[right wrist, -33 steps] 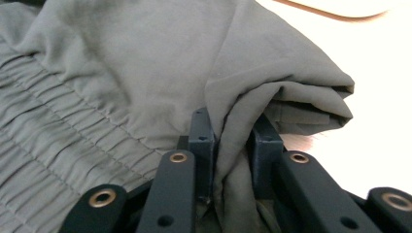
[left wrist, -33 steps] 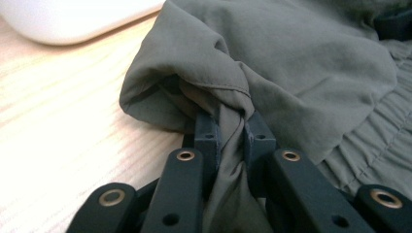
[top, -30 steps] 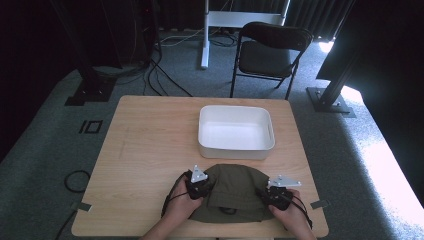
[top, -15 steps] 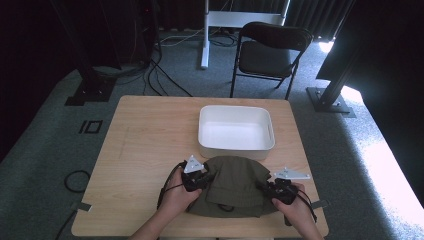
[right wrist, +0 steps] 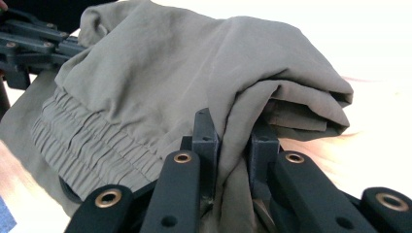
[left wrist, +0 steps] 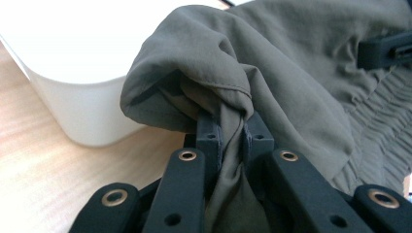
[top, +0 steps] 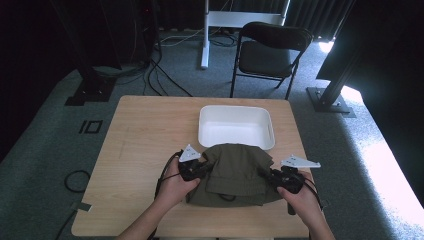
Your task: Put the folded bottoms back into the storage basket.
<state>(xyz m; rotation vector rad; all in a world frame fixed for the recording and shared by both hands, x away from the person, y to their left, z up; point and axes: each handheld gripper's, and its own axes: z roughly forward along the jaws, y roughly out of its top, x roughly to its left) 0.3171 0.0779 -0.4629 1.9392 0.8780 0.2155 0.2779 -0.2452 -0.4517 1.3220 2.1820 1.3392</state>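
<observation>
High view | white bin (top: pixel 236 127) empty | olive garment (top: pixel 235 172) touching its near wall

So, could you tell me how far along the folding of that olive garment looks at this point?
Done: the olive garment is bunched into a compact bundle beside the white bin. In hand: the left tool and right tool each pinch a fold of its cloth, one at either side. Left, as a guess: the bundle is on the table, only its far edge meeting the bin's near rim, so it may yet go inside.
</observation>
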